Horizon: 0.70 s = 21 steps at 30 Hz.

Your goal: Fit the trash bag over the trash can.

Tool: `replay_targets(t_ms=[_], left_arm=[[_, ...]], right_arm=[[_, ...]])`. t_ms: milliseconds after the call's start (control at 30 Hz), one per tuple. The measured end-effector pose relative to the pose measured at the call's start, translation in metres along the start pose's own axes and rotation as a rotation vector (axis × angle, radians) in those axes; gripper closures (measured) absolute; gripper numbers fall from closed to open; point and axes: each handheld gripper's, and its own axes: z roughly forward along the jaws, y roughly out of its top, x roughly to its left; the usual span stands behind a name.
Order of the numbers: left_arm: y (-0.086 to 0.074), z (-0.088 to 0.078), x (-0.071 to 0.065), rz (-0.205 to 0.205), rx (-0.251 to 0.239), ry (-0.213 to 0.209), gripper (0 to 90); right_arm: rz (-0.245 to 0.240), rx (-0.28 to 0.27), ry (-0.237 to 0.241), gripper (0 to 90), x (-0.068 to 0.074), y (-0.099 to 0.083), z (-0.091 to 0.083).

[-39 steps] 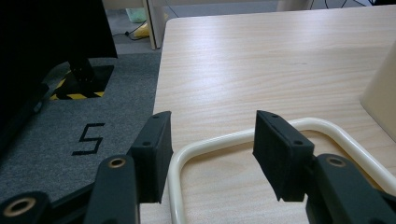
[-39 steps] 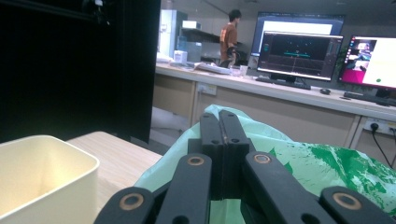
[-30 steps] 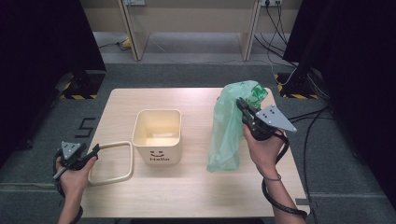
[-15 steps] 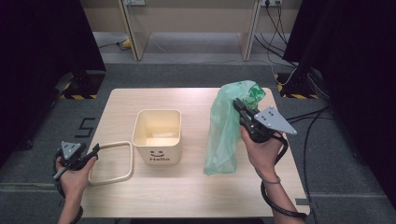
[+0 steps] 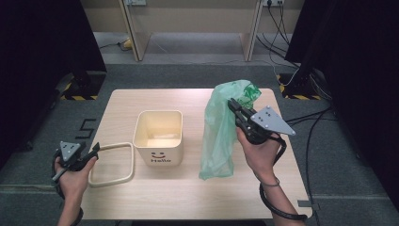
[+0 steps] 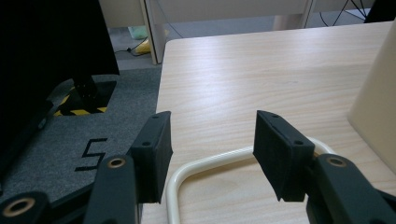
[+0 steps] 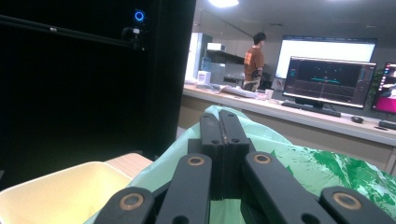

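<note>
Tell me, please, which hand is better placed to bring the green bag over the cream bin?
The right. Its gripper is shut on the green bag beside the bin; the left gripper stands open at the loose frame.

Open gripper (image 6: pixel 210 158) over cream frame (image 6: pixel 205 163)

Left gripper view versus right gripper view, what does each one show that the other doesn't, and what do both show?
Left gripper view alone: the left gripper with jaws apart over the cream frame, the tabletop, and a floor marking.

Right gripper view alone: the right gripper shut on the green bag, plus monitors and a person behind.

Both: the cream bin.
</note>
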Motion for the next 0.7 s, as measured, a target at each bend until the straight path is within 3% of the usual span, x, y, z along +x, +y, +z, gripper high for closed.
replay_targets(t_ms=[700], left_arm=[[0.022,-0.013,-0.016,0.034,-0.066,-0.045,43.9]], right_arm=[[0.02,-0.02,0.077,90.0,0.027,0.011,0.022]])
